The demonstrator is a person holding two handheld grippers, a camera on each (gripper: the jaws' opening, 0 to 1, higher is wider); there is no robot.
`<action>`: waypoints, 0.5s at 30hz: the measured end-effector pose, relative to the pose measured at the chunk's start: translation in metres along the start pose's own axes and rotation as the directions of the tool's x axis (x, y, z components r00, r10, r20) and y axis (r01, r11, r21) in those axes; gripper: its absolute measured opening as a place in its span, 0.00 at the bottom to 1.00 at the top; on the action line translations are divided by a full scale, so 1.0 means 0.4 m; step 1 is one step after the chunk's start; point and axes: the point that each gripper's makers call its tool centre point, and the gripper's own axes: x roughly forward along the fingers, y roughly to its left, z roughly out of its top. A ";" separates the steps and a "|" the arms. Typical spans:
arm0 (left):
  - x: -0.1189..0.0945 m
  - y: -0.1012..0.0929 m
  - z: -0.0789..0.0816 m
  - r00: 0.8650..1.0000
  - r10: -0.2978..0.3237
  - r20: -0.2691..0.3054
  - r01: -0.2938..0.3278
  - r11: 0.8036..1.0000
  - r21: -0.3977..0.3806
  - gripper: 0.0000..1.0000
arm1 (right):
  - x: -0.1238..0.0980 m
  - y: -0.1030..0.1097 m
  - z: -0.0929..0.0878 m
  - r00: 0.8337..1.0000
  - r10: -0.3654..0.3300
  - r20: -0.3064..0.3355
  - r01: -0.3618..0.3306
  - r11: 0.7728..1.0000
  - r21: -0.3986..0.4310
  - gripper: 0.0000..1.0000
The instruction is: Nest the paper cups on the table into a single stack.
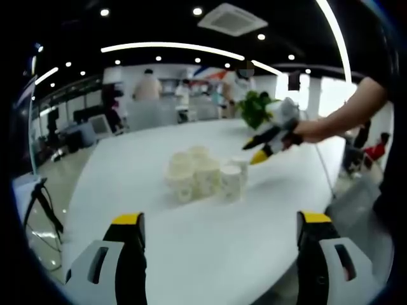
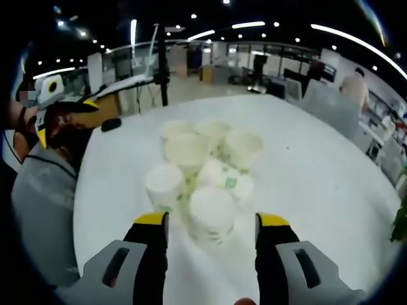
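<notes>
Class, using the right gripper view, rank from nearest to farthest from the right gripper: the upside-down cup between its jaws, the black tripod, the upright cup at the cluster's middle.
1. Upside-down cup, between the jaws.
2. Upright cup, cluster's middle.
3. Black tripod, beyond the table.

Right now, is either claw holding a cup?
No. Both claws are open and empty: the right claw is just short of the cups; the left claw is farther back.

Paper cups (image 2: 202, 166): seven visible in the right gripper view, one cluster on one white bench (image 2: 318, 171). Four upright with mouths up at 12 o'clock, three bottom-up at 6. Hand-held grippers: two. Potted plant (image 1: 255, 108): one.
</notes>
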 end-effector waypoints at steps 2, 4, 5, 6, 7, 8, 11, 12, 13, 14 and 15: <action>-0.003 0.000 0.001 1.000 0.003 -0.003 -0.003 1.000 -0.002 0.99 | 0.011 -0.005 0.004 1.000 0.004 -0.007 -0.004 1.000 -0.007 0.50; -0.003 0.000 0.002 1.000 0.004 0.000 -0.004 1.000 -0.003 0.99 | 0.016 -0.005 0.009 1.000 0.010 -0.005 -0.010 1.000 0.005 0.49; -0.003 0.001 0.002 1.000 0.005 0.000 -0.005 1.000 -0.001 0.99 | 0.020 -0.005 0.010 1.000 0.013 -0.006 -0.013 1.000 0.009 0.48; -0.004 0.002 0.002 1.000 0.006 -0.002 -0.006 1.000 0.000 0.99 | 0.026 -0.009 0.008 1.000 0.013 -0.010 -0.013 1.000 0.007 0.47; -0.004 0.002 0.002 1.000 0.006 -0.001 -0.006 1.000 -0.001 0.99 | 0.030 -0.009 0.007 1.000 0.014 -0.013 -0.014 1.000 0.004 0.46; -0.004 0.002 0.002 1.000 0.007 -0.001 -0.007 1.000 -0.002 1.00 | 0.035 -0.009 0.002 1.000 0.016 -0.024 -0.016 1.000 0.003 0.45; -0.006 0.000 0.000 1.000 0.008 -0.004 -0.008 1.000 -0.002 1.00 | 0.042 -0.005 0.000 0.999 0.027 -0.026 -0.026 1.000 0.010 0.44; -0.006 0.001 -0.001 1.000 0.008 -0.005 -0.008 1.000 -0.003 1.00 | 0.046 -0.004 -0.003 0.999 0.031 -0.030 -0.030 1.000 0.008 0.44; -0.007 0.001 -0.001 1.000 0.010 -0.004 -0.010 1.000 -0.004 1.00 | 0.048 -0.005 -0.004 0.999 0.032 -0.032 -0.031 0.999 0.009 0.44; -0.007 0.001 -0.003 1.000 0.010 -0.006 -0.010 1.000 -0.006 1.00 | 0.050 -0.006 -0.005 0.999 0.033 -0.033 -0.033 0.999 0.009 0.43; -0.008 0.001 -0.004 1.000 0.012 -0.007 -0.012 1.000 -0.009 1.00 | 0.053 -0.007 -0.006 0.999 0.035 -0.036 -0.034 0.999 0.009 0.43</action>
